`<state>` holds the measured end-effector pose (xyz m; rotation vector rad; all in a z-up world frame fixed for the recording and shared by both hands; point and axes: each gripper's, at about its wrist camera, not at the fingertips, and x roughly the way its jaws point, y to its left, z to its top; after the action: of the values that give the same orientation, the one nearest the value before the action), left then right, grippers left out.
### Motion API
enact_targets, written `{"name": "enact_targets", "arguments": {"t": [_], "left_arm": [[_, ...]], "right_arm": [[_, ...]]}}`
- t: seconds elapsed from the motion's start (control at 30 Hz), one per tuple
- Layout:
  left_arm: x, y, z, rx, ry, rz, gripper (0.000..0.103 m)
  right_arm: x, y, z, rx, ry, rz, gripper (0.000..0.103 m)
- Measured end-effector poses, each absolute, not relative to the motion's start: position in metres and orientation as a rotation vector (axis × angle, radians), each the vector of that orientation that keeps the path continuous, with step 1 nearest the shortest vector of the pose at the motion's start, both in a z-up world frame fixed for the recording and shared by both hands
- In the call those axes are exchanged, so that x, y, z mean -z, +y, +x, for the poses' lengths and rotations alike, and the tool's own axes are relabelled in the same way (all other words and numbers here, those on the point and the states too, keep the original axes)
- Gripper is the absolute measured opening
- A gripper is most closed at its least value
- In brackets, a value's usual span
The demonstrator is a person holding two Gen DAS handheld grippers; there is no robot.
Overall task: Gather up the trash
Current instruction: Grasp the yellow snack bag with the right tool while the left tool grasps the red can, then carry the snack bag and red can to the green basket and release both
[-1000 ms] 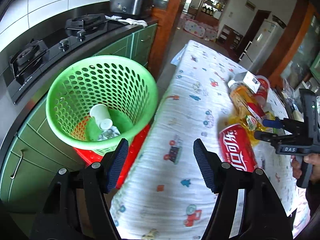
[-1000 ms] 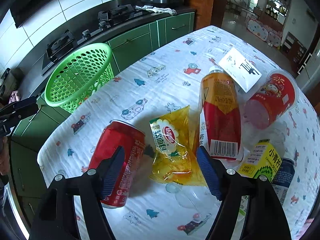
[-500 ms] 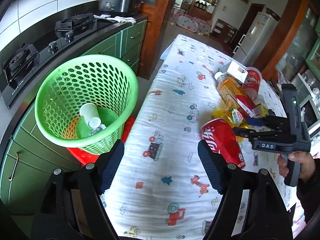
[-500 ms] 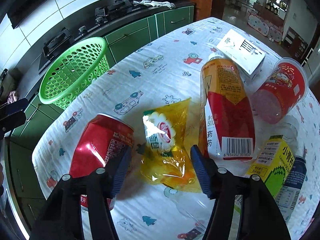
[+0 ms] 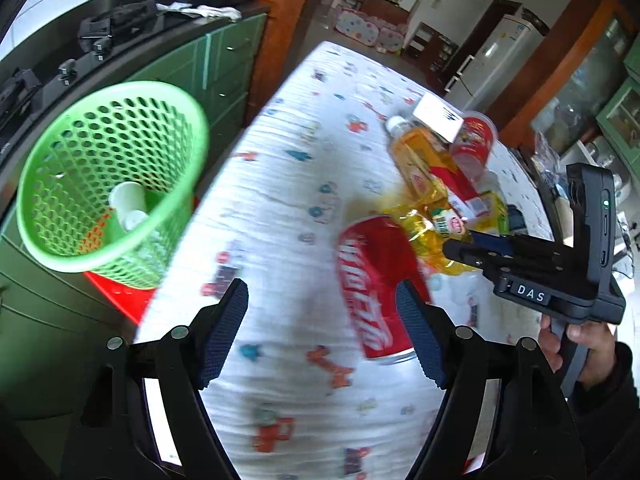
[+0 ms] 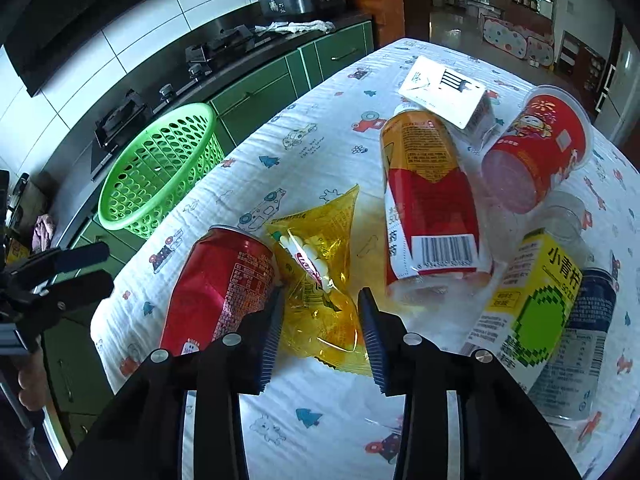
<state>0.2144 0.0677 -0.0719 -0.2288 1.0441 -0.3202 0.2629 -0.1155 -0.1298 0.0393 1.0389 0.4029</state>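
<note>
A green basket point(image 5: 108, 176) stands left of the table and holds a white cup point(image 5: 127, 200); it also shows in the right wrist view point(image 6: 160, 168). A red cola can point(image 5: 370, 288) lies on the patterned cloth, also seen in the right wrist view point(image 6: 218, 292). My left gripper point(image 5: 320, 332) is open and empty, just short of the can. My right gripper point(image 6: 320, 332) is open, its fingers on either side of a yellow plastic wrapper point(image 6: 320, 276), not closed on it. It also shows in the left wrist view point(image 5: 460, 246).
An orange-red bottle point(image 6: 430, 196), a white box point(image 6: 444, 92), a red cup point(image 6: 540, 148), a yellow carton point(image 6: 528, 304) and a dark can point(image 6: 584, 344) lie on the table. Green cabinets point(image 6: 260, 96) and a stove point(image 6: 216, 48) run along the left.
My left gripper has swung right from the basket toward the cola can. My right gripper has moved down and forward over the yellow wrapper and its jaws have narrowed.
</note>
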Motion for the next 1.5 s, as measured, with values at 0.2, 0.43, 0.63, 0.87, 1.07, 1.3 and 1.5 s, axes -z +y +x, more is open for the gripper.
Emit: {"name": "enact_targets", "arguments": {"t": [0.2,0.43,0.63,0.87,1.07,1.3,1.5], "left_arm": [[0.079,0.033,0.219,0.355,1.074,-0.218,0.076],[0.090,0.000,0.228,0.363,1.112,-0.200,0.076],[0.098,-0.016,0.235,0.326,1.137,-0.171,0.076],[0.102,-0.021,0.241,0.290,1.147,-0.118,0.068],[0.103,-0.015,0.242,0.297,1.140,-0.119,0.063],[0.093,0.001,0.231,0.321,1.101,-0.131,0.060],[0.074,0.030,0.225,0.323,1.057,-0.165,0.059]], "right_arm": [[0.119,-0.129,0.250,-0.400,1.008,0.069,0.032],[0.105,-0.147,0.239,-0.393,0.968,0.113,0.032],[0.097,-0.155,0.232,-0.394,0.948,0.134,0.032],[0.089,-0.159,0.226,-0.401,0.930,0.133,0.032],[0.085,-0.154,0.225,-0.402,0.926,0.122,0.032],[0.079,-0.144,0.225,-0.416,0.922,0.107,0.032],[0.074,-0.125,0.230,-0.438,0.917,0.086,0.032]]}}
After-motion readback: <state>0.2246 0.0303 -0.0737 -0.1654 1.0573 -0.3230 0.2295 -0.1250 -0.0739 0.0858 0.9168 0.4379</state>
